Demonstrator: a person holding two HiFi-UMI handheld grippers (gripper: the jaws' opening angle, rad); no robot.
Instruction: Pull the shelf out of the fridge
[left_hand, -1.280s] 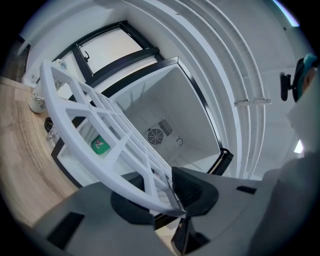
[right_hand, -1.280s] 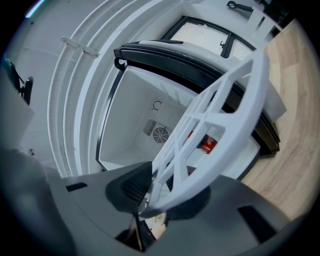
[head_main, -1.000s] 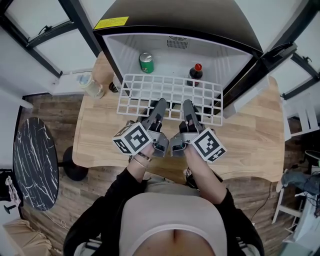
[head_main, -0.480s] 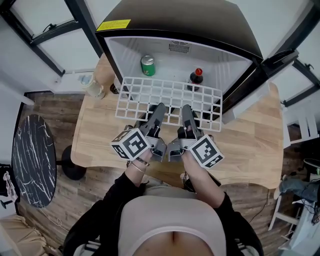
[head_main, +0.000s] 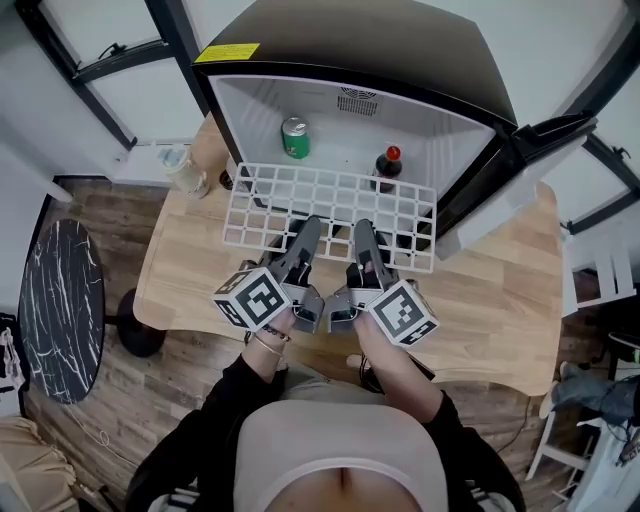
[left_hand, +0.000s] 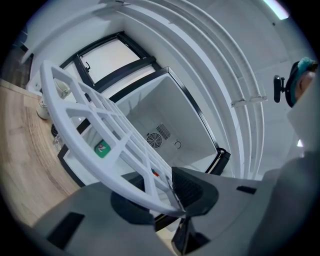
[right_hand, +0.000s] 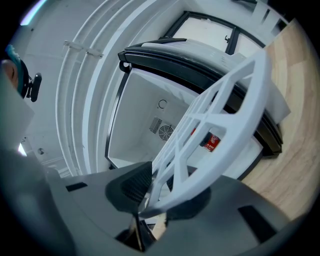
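Observation:
The white grid shelf (head_main: 335, 205) sticks out of the open black mini fridge (head_main: 350, 60) over the wooden table (head_main: 500, 290). My left gripper (head_main: 307, 230) and right gripper (head_main: 360, 233) sit side by side at the middle of its front edge, each shut on that rail. In the left gripper view the shelf (left_hand: 95, 125) runs up to the left from the clamped left gripper (left_hand: 175, 202). In the right gripper view the shelf (right_hand: 220, 120) runs up to the right from the right gripper (right_hand: 149, 200). Inside the fridge stand a green can (head_main: 294, 138) and a dark red-capped bottle (head_main: 388, 163).
The fridge door (head_main: 515, 170) hangs open at the right. A clear jar (head_main: 185, 172) stands on the table left of the fridge. A round black marble side table (head_main: 60, 310) is on the floor at the left. The person's body is close to the table's near edge.
Both grippers keep their hold on the shelf's front rail. The shelf has barely shifted; mainly the head view has drifted a little.

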